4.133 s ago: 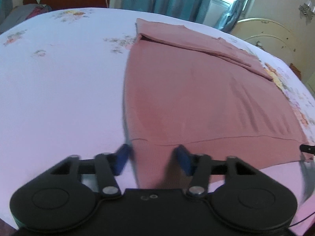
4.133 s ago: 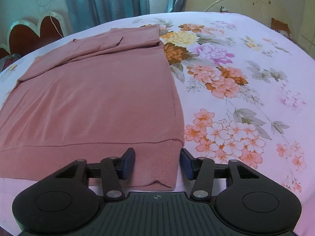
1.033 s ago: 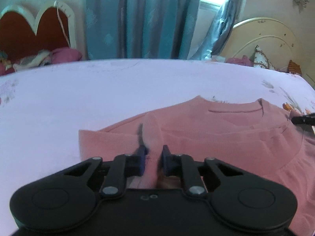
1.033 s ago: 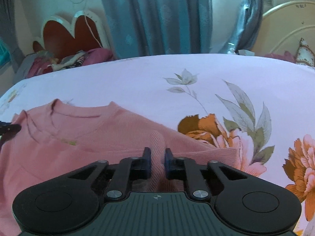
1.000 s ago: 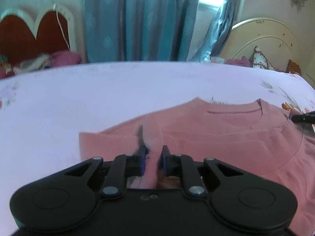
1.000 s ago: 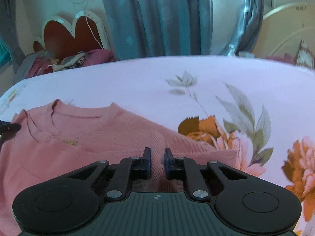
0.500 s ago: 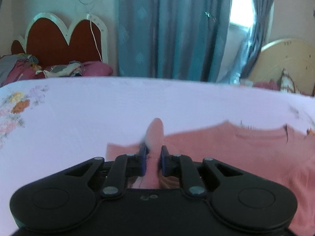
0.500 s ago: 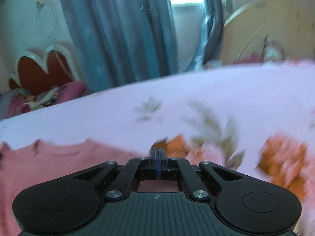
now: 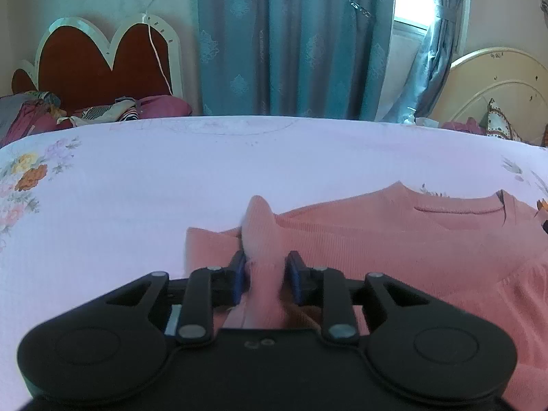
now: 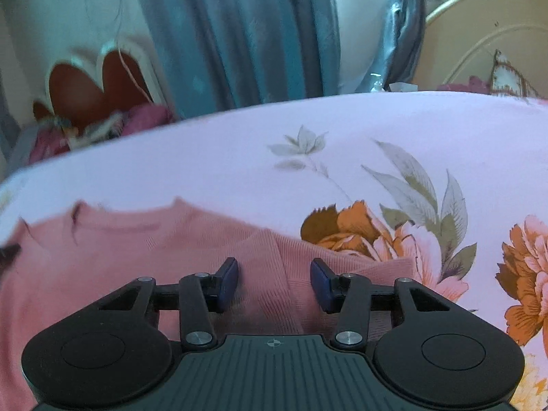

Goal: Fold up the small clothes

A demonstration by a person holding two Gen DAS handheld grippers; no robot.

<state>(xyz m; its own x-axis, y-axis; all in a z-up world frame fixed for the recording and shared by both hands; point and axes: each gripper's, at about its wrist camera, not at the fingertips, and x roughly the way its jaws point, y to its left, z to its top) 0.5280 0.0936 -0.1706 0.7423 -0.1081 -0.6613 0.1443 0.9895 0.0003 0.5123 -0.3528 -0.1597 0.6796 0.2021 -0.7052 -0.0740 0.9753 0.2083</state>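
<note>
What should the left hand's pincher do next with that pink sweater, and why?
Probably open wider and back away. A ridge of the pink sweater stands between the left gripper fingers, while the right gripper is already open, its side lying flat on the bedsheet.

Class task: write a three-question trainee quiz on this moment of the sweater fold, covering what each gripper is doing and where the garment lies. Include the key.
1. True or false: the right gripper is clamped shut on the pink sweater.
2. Which is nearer the far edge of the bed: A) the sweater's neckline, B) its hem?
3. Fill in: a ridge of fabric stands between the fingers of the ____ gripper.

Key: 1 false, its jaws stand apart with fabric lying flat between them. 2 A. 3 left.
</note>
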